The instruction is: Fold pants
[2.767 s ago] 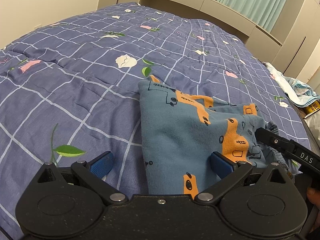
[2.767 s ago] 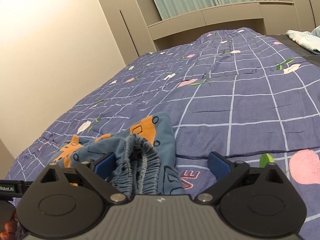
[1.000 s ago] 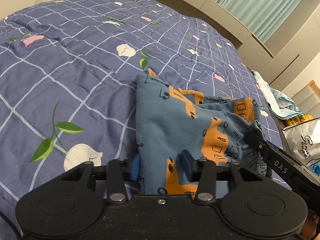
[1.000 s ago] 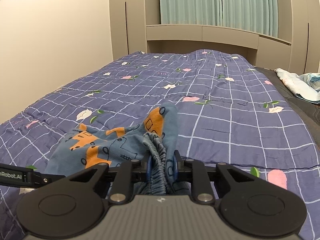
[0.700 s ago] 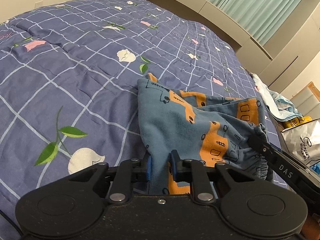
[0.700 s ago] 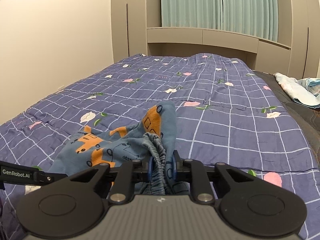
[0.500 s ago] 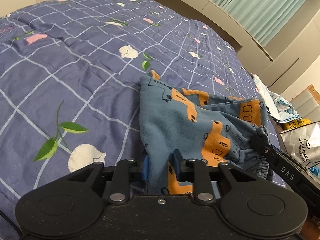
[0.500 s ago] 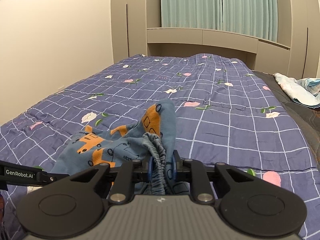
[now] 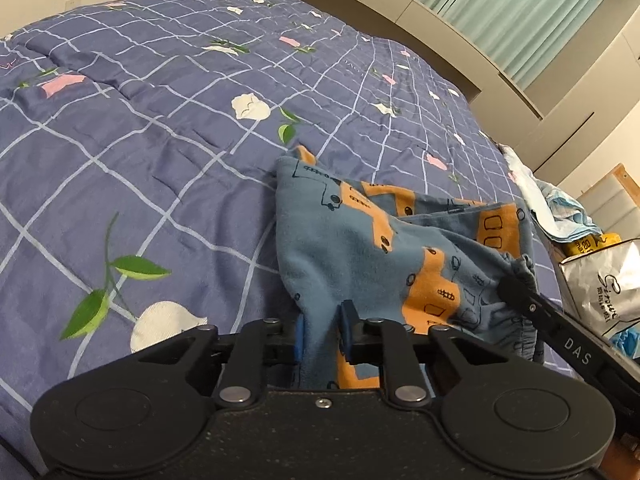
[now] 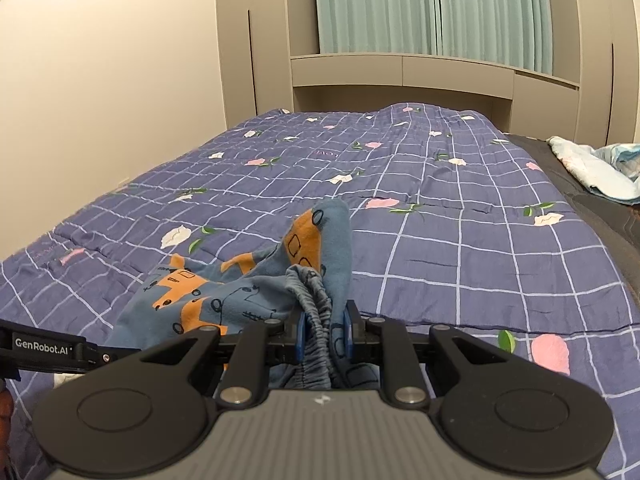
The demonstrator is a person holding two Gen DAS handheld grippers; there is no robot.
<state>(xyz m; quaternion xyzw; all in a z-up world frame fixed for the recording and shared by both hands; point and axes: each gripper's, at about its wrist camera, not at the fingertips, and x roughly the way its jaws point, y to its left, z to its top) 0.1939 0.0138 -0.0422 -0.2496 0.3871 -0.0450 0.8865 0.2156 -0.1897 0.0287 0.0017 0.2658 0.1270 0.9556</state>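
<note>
Small blue pants [image 9: 360, 240] with orange truck prints lie bunched on the purple checked bedspread [image 9: 160, 128]. My left gripper [image 9: 323, 330] is shut on the near left edge of the pants. My right gripper [image 10: 323, 330] is shut on the gathered elastic waistband [image 10: 316, 300], and the pants [image 10: 224, 292] rise off the bed between the two grips. The right gripper's finger shows at the right of the left wrist view [image 9: 532, 304]; the left gripper's side shows at the left of the right wrist view [image 10: 48, 346].
The bed runs far ahead to a beige headboard shelf [image 10: 400, 68] with green curtains above. A light blue cloth [image 10: 592, 168] lies at the bed's right edge. A white bag [image 9: 600, 280] and yellow packet stand beside the bed at right.
Both grippers closed from wide open onto the pants, left on the near edge, right on the waistband. Since then the pants have lifted slightly and the views have shifted a little.
</note>
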